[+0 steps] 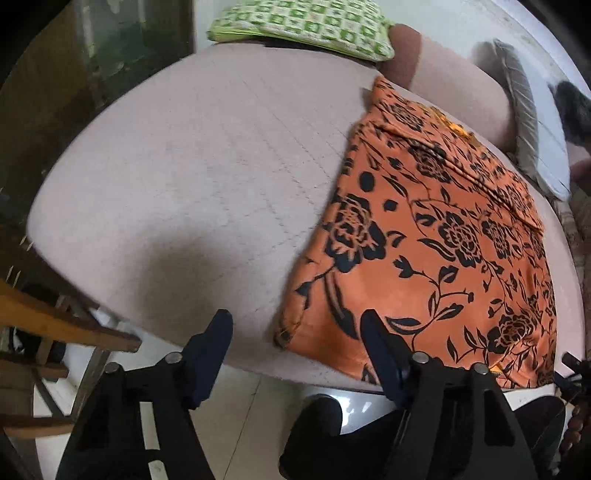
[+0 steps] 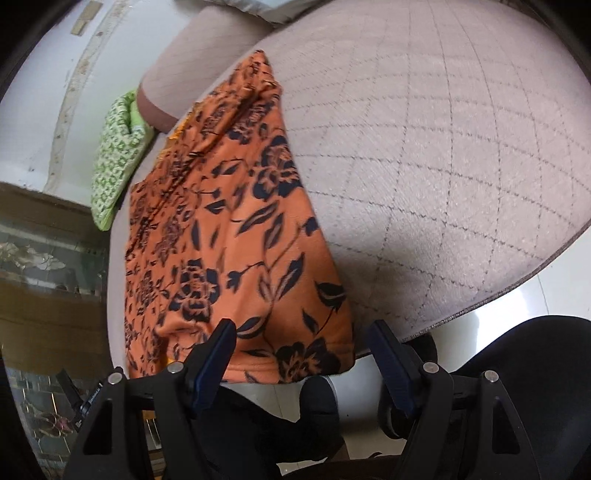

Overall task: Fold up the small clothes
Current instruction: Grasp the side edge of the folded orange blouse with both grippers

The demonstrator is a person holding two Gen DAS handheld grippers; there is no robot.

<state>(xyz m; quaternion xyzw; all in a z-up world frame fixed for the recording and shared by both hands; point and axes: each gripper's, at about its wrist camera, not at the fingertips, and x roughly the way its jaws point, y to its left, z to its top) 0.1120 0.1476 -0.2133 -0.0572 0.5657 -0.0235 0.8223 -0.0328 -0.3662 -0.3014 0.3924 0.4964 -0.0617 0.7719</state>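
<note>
Left wrist view: the left gripper points steeply down at the near edge of a pinkish quilted bed.
Garment: an orange cloth with a black flower print lies spread flat on the bed, on its right part in this view, its near hem at the bed's edge.
Left jaws: apart, nothing between the pads; one fingertip is over bare bed, the other over the cloth's near left corner. Whether that one touches the cloth cannot be told.
Right wrist view: the right gripper points down at the near right corner of the same cloth, which looks slightly blurred here.
Right jaws: apart, not clamped on anything; the corner of the hem lies in the gap between them, one fingertip over the cloth, the other over the bed's edge.
Bed surface: stitched in a diamond grid, bare on either side of the cloth.
Far end: a green and white patterned pillow and a pink-brown bolster lie beyond the cloth; a grey-white pillow sits to the right.
Below: a pale tiled floor and a black chair seat.
Left edge: a wooden frame stands beside the bed.
</note>
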